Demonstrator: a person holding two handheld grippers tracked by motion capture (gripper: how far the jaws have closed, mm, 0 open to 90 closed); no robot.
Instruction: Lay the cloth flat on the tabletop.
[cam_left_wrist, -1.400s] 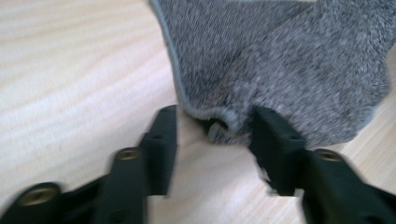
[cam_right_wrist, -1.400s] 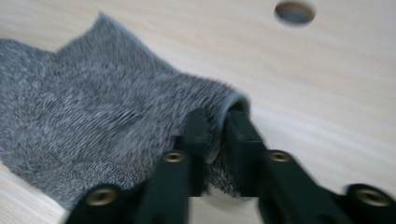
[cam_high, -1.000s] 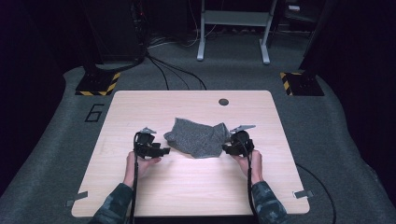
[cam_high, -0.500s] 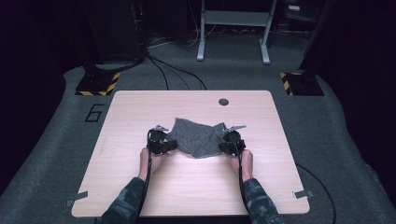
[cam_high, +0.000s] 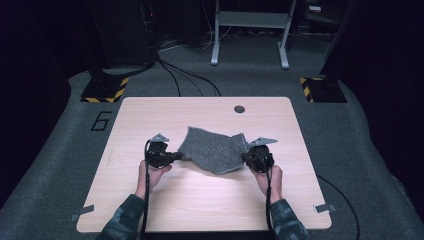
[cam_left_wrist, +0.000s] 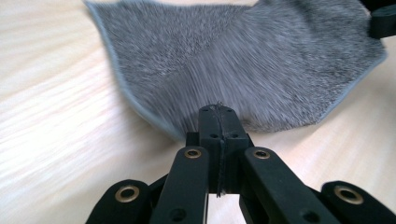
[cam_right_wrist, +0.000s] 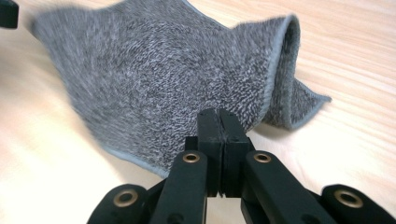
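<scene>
Gripping the left edge of the grey terry-cloth towel (cam_high: 214, 149), the left gripper (cam_high: 176, 156) sits on the left of the pale wooden table (cam_high: 150, 115), its jaws pointing right toward the cloth. In the left gripper view those black jaws are clenched together with the towel's (cam_left_wrist: 243, 60) grey-bound edge pinched between them, having just closed on it. The person's left hand (cam_high: 152, 176) holds the gripper from the near side, a camouflage-patterned sleeve (cam_high: 122, 222) behind it.

The towel lies at the middle of the table, spread between the two tools and rumpled, its near edge sagging toward the person and its far edge running roughly level. A small dark round hole (cam_high: 239, 109) sits in the tabletop, far beyond the cloth.

On the right, the right gripper (cam_high: 246, 158) points left and bites the towel's right edge. The right gripper view shows its jaws pressed shut on the cloth (cam_right_wrist: 154, 70), having just closed too, with a fold of towel standing upright just right of them. The right hand (cam_high: 267, 177) holds that tool from the near side.
</scene>
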